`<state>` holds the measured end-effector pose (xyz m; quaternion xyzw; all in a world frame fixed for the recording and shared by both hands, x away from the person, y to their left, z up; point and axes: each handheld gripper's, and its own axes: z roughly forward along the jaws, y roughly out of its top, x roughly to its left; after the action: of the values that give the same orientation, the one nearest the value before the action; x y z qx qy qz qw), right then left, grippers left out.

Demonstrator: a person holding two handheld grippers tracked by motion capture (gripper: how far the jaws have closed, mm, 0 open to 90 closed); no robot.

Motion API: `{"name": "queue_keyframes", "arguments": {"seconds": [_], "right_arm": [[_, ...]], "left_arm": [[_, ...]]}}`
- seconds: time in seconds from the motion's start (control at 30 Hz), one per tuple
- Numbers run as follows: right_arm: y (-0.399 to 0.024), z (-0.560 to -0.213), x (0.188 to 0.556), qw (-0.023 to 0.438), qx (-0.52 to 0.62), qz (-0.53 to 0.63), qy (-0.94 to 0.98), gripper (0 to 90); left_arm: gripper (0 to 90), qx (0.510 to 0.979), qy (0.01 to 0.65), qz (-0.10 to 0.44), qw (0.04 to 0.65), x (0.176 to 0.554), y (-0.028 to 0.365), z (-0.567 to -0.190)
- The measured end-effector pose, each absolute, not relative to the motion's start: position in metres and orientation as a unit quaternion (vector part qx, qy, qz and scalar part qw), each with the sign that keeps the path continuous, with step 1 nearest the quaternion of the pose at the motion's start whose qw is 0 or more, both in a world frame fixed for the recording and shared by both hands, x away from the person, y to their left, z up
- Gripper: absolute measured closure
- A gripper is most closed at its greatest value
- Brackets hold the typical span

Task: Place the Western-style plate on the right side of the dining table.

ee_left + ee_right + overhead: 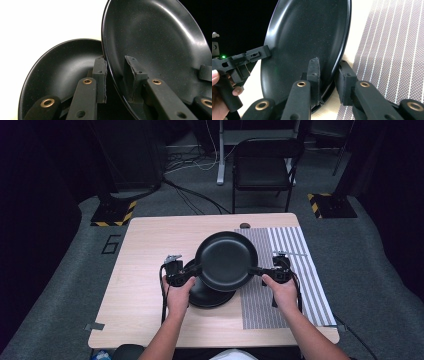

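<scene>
A round black non-stick pan (226,261) is held up above the middle of the table, tilted, and partly overlaps a second round black pan (207,296) that lies on the tabletop just below and to its near left. The left gripper (192,271) pinches the raised pan's left rim, one jaw inside the bowl and one beneath it. The right gripper (256,270) clamps the opposite rim in the same way. The light wooden table (145,270) carries a grey striped placemat (280,285) on its right half. No writing or brand mark is readable on either pan.
</scene>
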<state>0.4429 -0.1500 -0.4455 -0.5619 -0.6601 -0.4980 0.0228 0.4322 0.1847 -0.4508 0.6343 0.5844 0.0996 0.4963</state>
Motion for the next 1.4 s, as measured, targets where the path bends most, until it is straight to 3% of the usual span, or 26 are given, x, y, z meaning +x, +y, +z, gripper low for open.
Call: {"name": "queue_keyframes", "arguments": {"seconds": [1.4], "right_arm": [[-0.176,-0.435,0.425,-0.006,-0.577,-0.507,-0.640,74.0]], "left_arm": [[72.2,0.653,0.551,0.086,0.513,0.443,0.158,-0.438]]}}
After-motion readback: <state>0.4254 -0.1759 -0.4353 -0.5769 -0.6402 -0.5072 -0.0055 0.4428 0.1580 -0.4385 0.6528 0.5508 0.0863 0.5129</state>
